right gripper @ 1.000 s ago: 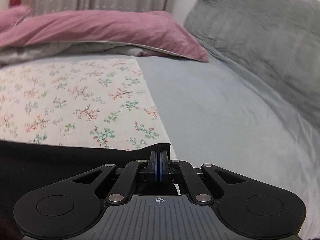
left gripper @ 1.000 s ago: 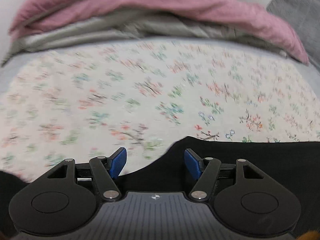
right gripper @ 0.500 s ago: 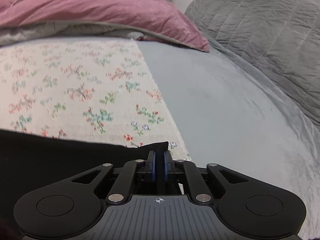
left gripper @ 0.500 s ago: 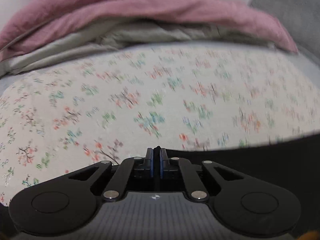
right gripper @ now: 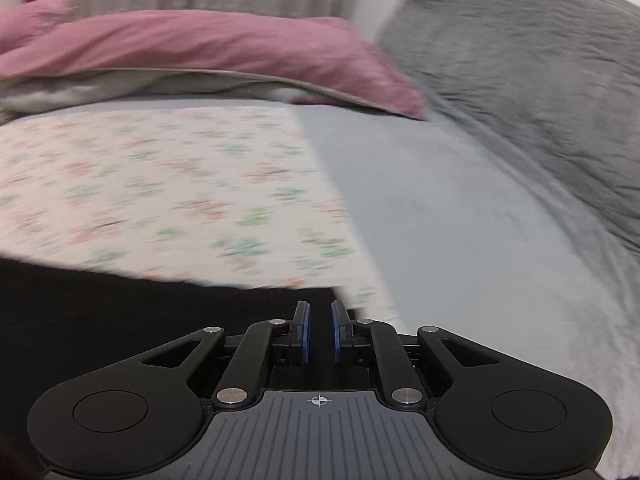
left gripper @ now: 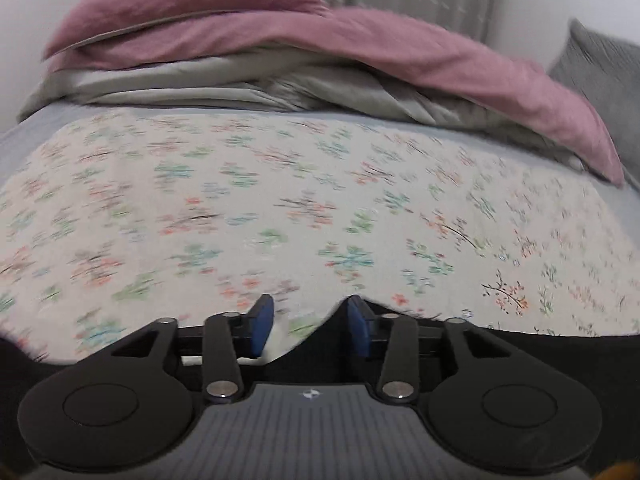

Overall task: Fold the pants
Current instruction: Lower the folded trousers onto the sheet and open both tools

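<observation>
The black pants lie on the floral sheet, with their far edge just ahead of both grippers. My left gripper is open over that edge, with the cloth dipping between the blue pads and nothing held. In the right wrist view the pants fill the lower left. My right gripper is a little open above the pants' far right corner, holding nothing. Most of the pants are hidden below the grippers.
A pink duvet over grey bedding is piled at the far side of the bed. A grey quilted pillow stands at the right, with pale blue bedsheet beside the floral sheet.
The left gripper shut on the pants' edge half a second ago and has now opened. The right gripper, shut on the corner before, has opened slightly. Both views have shifted and are blurred.
</observation>
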{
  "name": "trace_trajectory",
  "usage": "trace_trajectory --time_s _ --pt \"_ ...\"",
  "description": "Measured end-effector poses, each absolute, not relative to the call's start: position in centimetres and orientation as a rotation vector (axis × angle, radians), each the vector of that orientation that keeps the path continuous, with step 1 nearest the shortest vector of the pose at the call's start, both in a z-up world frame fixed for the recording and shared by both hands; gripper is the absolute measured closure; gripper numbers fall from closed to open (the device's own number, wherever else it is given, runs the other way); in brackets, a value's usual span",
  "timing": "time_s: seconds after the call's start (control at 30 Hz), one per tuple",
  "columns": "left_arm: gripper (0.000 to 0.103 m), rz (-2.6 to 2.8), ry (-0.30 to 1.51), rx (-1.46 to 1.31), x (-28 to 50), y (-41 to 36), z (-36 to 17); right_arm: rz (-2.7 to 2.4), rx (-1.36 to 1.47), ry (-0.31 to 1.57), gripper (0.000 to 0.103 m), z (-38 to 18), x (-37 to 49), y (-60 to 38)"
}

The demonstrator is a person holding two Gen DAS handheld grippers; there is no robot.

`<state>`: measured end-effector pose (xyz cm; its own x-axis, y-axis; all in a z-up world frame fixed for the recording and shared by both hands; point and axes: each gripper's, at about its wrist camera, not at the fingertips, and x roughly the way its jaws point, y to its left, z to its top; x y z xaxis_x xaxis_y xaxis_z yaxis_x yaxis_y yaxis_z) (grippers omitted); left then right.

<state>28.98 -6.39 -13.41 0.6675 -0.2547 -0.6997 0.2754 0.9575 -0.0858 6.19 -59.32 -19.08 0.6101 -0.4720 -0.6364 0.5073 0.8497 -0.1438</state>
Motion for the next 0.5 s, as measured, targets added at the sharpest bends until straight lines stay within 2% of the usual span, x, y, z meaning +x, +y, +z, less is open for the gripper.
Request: trace_trajectory --time_s 0.07,0.13,0.4,0.5 --pt "0.041 -0.252 0.792 0.016 27.4 -4.2 -12.8 -0.461 0.055 0.732 0.076 -18.7 5.6 -57.1" --pt "0.041 -0.207 0.8 -0.009 25.5 -1.7 -12.5 -0.333 0.066 0.738 0.071 -18.5 5.0 -55.0" --pt "0.039 0.131 0.843 -0.057 23.8 8.3 -14.4 -0.093 0.05 0.851 0.07 -20.6 4.4 -49.2" --pt "0.04 0.256 0.832 -0.068 23.6 12.2 -15.6 -0.139 0.077 0.862 0.06 -21.6 3.3 -50.1"
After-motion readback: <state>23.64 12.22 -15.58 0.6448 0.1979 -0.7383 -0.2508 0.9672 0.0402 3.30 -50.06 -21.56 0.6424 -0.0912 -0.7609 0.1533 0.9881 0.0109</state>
